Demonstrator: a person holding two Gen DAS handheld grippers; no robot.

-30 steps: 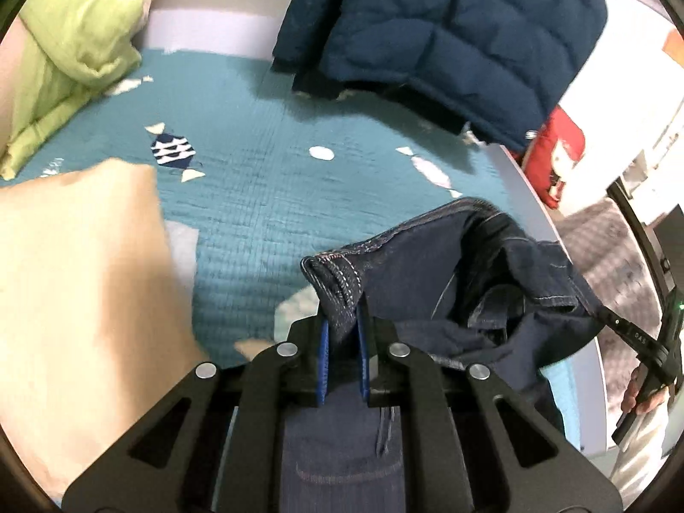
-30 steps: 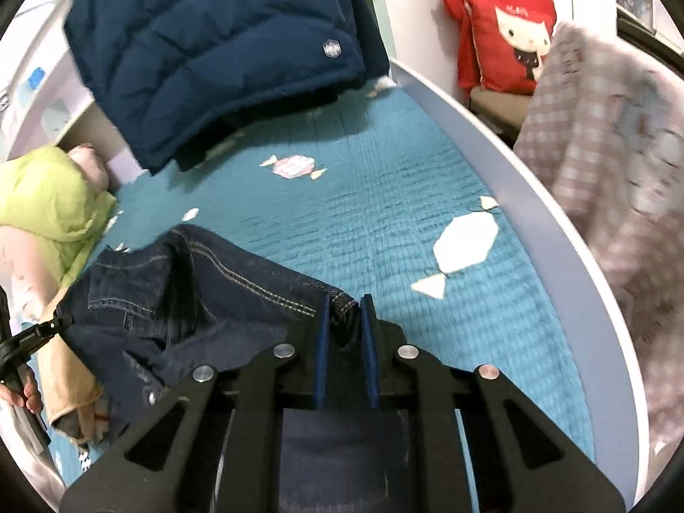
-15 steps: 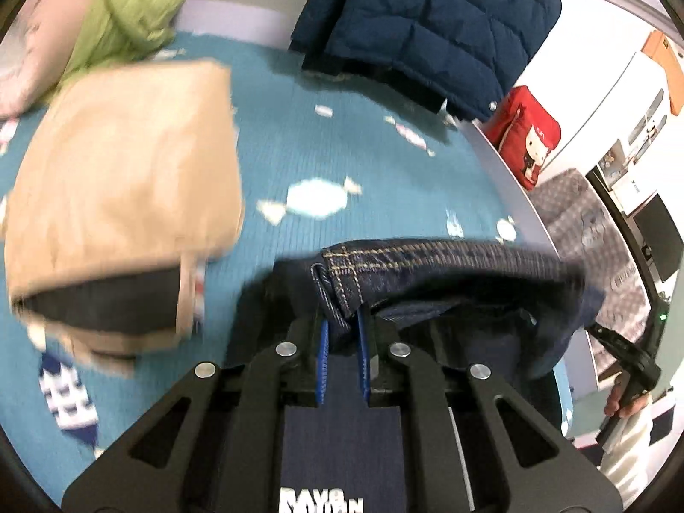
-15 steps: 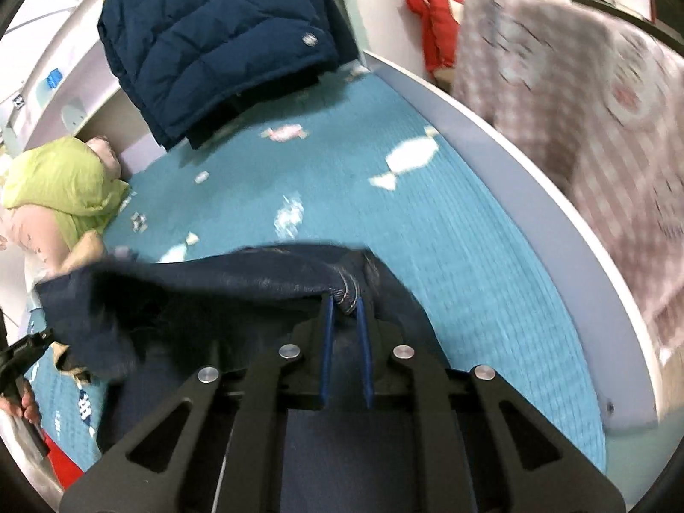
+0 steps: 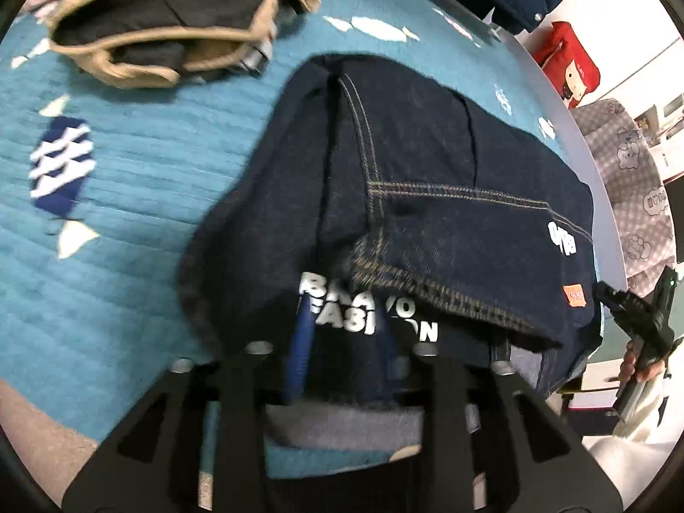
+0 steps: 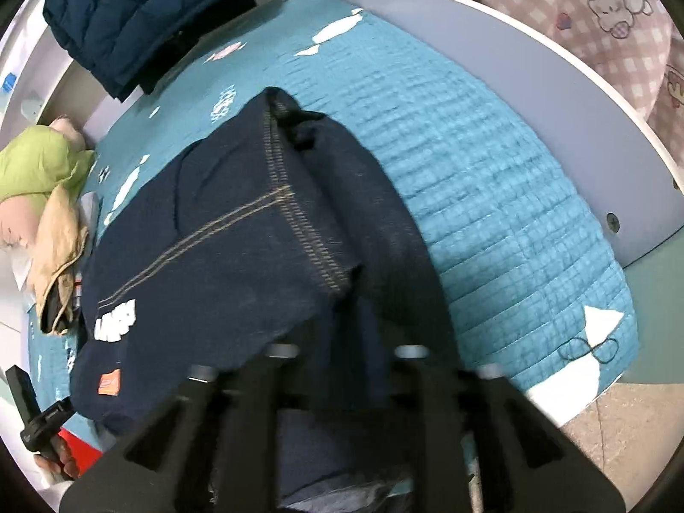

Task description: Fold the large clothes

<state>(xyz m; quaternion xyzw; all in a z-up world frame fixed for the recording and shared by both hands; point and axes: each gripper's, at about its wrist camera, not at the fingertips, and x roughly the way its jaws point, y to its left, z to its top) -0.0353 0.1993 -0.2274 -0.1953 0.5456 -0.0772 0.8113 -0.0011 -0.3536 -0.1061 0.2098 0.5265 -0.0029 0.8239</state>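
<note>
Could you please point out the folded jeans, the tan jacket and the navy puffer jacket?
folded jeans (image 5: 449,179), left wrist view, on the top denim layer above the double stitching.
tan jacket (image 5: 141,72), left wrist view, on its folded lower edge.
navy puffer jacket (image 6: 141,13), right wrist view, on the quilted front.

A: What does the room hold?

B: A bed under a teal quilted cover (image 6: 491,179) printed with white fish shapes, edged by a pale rail (image 6: 555,98) on the right.

A: And beyond it?

B: A pink checked cloth (image 6: 598,21) with cartoon bears hangs right of the rail. A red cushion (image 5: 568,64) sits far right against a white wall.

A: The floor?

B: Speckled beige floor (image 6: 620,436) shows near the bed's corner. Light is even and bright.
</note>
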